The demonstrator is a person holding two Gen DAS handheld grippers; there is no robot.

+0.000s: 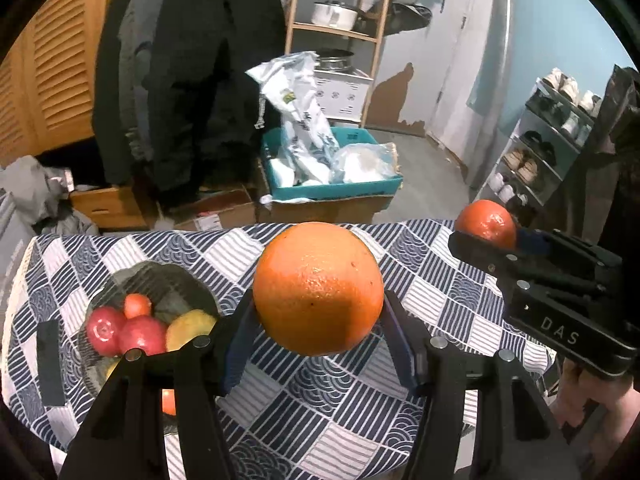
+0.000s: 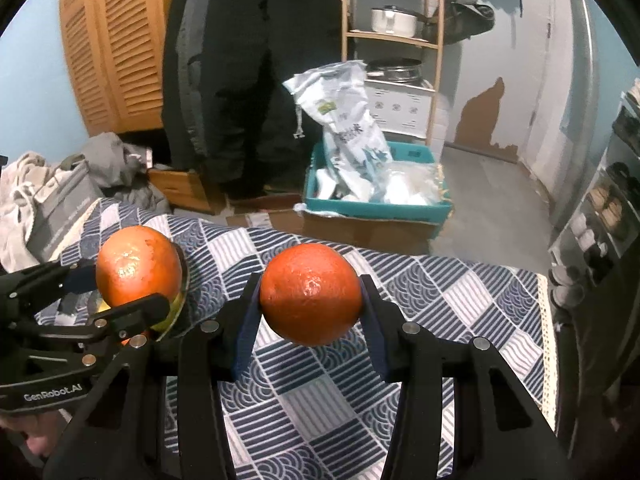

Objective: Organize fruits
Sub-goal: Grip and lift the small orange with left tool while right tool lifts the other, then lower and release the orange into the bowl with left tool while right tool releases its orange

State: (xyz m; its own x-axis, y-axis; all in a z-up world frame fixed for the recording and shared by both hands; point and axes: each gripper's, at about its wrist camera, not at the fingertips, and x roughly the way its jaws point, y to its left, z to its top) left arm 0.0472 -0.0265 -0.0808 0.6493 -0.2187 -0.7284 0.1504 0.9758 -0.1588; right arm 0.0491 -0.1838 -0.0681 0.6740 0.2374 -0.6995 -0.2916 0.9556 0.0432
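Reading the tool bodies first: white letters "DAS" showed on the black housing of the right gripper [image 1: 486,240] as seen from the left wrist camera, and "GenRobot.AI" ran along the black housing of the left gripper [image 2: 132,276] in the right wrist view. Print on the crumpled white plastic bag [image 1: 298,112] beyond the table was too small to read.

Left gripper [image 1: 318,308] was clamped on a large orange [image 1: 318,290], round, pebbled skin, glossy highlight, blue pads pressing both flanks; it hung above the tablecloth [image 1: 320,408]. Right gripper [image 2: 311,300] was clamped on a second, deeper-red orange [image 2: 311,295], skin dimpled with a pale scuff near the middle, also held clear of the cloth.

Tablecloth was woven fabric, navy and white squares of stripes and wave scales, with a lacy cream edge on the right side. On the cloth, left of the large orange, sat a dark ribbed bowl [image 1: 120,284] holding two red apples [image 1: 124,332], a small orange fruit [image 1: 137,305] and a yellowish one [image 1: 188,328]. Beyond the cloth's far edge stood a teal crate [image 1: 332,188] on cardboard boxes, a wooden shelf with a steel pot [image 1: 334,14], and louvred wooden doors [image 1: 60,68].
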